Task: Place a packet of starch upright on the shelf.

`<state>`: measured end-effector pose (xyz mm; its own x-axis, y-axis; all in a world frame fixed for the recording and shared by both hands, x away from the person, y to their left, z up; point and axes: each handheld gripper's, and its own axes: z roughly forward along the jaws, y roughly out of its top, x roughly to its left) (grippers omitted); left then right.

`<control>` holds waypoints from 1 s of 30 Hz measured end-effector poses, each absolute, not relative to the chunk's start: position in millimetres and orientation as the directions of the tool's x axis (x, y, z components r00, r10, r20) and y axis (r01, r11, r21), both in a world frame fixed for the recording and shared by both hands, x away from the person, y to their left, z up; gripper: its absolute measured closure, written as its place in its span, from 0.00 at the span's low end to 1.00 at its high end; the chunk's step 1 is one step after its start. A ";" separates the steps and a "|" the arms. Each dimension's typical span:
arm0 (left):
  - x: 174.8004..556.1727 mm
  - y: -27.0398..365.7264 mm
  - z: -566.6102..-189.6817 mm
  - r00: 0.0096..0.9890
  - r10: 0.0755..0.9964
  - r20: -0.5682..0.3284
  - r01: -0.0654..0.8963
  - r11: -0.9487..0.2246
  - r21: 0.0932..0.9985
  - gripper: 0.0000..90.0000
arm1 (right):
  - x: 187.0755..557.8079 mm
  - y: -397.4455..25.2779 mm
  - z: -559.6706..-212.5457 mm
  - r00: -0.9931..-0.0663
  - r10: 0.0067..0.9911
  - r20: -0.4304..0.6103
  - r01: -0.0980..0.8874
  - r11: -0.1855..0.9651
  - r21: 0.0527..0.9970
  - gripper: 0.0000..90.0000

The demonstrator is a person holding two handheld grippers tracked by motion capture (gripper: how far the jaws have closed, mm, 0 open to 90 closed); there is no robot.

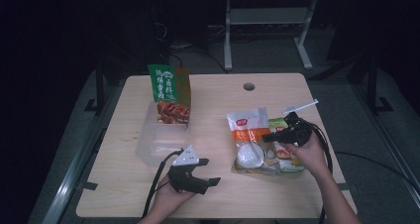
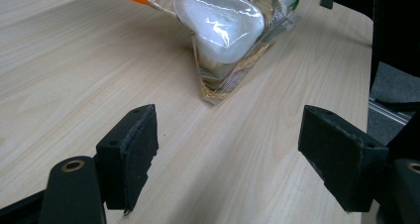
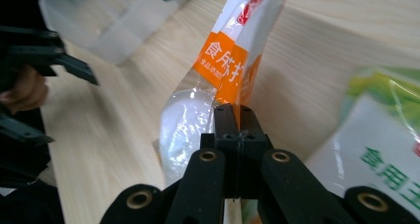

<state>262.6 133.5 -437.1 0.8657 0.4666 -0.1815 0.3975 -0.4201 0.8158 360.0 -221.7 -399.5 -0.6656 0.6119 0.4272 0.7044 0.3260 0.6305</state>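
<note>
- Orange-and-white pouch sits right of centre in the high view, on the table, lying partly over a green-and-white packet at its right.
- Looks light: thin crinkly film, a pale rounded lump inside near the bottom end (contents can't be told). Film will likely be slick and floppy; the lump will swing if lifted from one edge.
- Right gripper, centre of its own view: jaws together, clamped on the pouch's edge by the orange band. A fair hold on a flat seam, I'd judge, better than squeezing the lump.
- Left gripper, lower centre-left of the high view: jaws wide apart, holding nothing, pointing at the pouch's bottom corner but clear of it.
- Second hold, if wanted: that bottom corner seam (stiffest part of the film).
- Further out: clear plastic tub left of centre, a green-and-red bag standing in its far end.
</note>
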 end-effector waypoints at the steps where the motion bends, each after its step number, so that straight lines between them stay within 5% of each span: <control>1: 262.5 133.1 -437.2 0.865 0.467 -0.183 0.400 -0.420 0.815 0.26 | 357.5 -220.4 -397.6 -0.674 0.604 0.425 0.695 0.325 0.641 1.00; 30: 289.0 101.7 -439.0 0.846 0.479 -0.235 0.447 -0.397 0.802 0.27 | 313.9 -189.4 -373.5 -0.816 0.482 0.318 0.491 0.289 0.822 1.00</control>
